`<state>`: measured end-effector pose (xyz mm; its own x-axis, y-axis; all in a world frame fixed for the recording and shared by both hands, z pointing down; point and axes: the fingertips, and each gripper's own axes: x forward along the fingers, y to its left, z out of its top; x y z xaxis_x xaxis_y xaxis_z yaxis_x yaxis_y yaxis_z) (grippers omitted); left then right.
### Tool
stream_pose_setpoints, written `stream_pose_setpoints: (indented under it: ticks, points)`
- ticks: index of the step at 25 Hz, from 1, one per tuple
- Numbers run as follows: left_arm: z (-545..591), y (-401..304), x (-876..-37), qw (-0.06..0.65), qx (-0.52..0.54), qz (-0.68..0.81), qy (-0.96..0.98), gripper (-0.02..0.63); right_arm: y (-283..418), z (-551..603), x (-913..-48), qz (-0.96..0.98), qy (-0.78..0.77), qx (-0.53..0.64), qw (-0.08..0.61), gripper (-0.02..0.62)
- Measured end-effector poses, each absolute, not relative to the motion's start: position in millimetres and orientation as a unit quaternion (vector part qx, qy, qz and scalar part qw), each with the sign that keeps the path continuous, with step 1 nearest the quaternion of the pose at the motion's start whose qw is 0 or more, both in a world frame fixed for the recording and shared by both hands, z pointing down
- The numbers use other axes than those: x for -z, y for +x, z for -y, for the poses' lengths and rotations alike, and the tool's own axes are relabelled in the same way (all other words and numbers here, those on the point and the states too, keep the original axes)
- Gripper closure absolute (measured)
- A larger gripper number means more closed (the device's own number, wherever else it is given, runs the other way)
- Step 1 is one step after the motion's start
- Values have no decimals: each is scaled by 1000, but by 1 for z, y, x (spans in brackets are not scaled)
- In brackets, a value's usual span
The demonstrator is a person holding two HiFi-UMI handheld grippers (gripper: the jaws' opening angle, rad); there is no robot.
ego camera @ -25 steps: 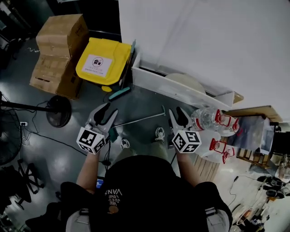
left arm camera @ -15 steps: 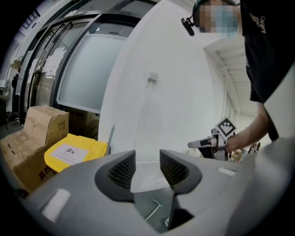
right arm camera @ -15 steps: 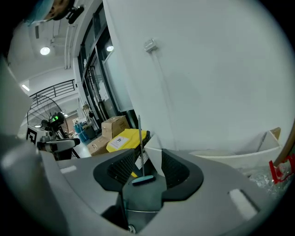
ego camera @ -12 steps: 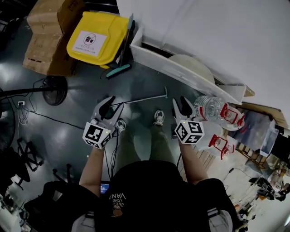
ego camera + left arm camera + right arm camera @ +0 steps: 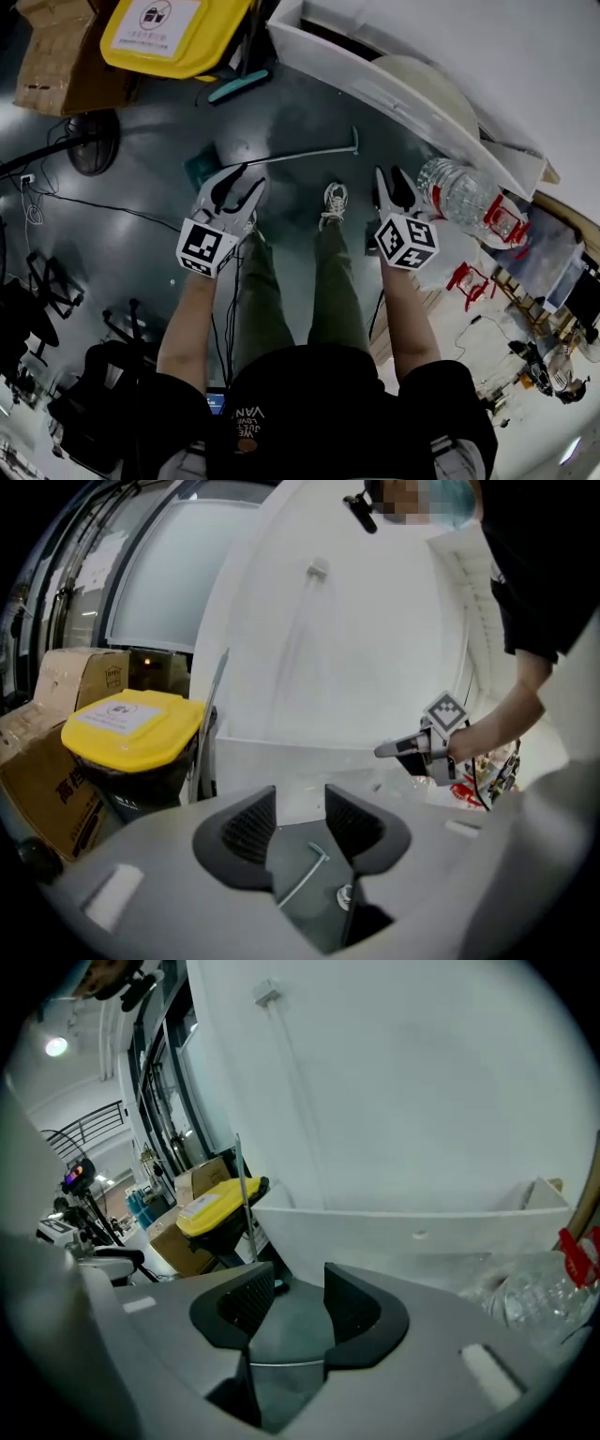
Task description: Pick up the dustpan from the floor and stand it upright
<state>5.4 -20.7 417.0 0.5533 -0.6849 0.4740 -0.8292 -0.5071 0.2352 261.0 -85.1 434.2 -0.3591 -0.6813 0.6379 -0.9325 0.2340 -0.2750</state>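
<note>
- Your left gripper (image 5: pixel 247 178) has its jaws spread, with nothing gripped
- Your right gripper (image 5: pixel 391 180) is spread the same way and is also empty
- The dustpan (image 5: pixel 281 157) lies flat on the grey floor (image 5: pixel 141 234) just ahead of both, its teal pan (image 5: pixel 199 170) beside the left jaws
- A yellow-lidded bin (image 5: pixel 169 33) stands farther off, near the white wall (image 5: pixel 525 56)

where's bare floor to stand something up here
Bare floor between the teal brush, the white tray and the dustpan handle. Crowded on the right by water bottles, on the left by the fan base and cables.
</note>
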Motion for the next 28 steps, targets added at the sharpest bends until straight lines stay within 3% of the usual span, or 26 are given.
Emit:
stream_pose_setpoints:
  ticks: [28]
  points:
    - [-5, 48, -741, 289, -250, 373, 845, 434, 295, 68, -809, 681, 512, -414, 320, 437]
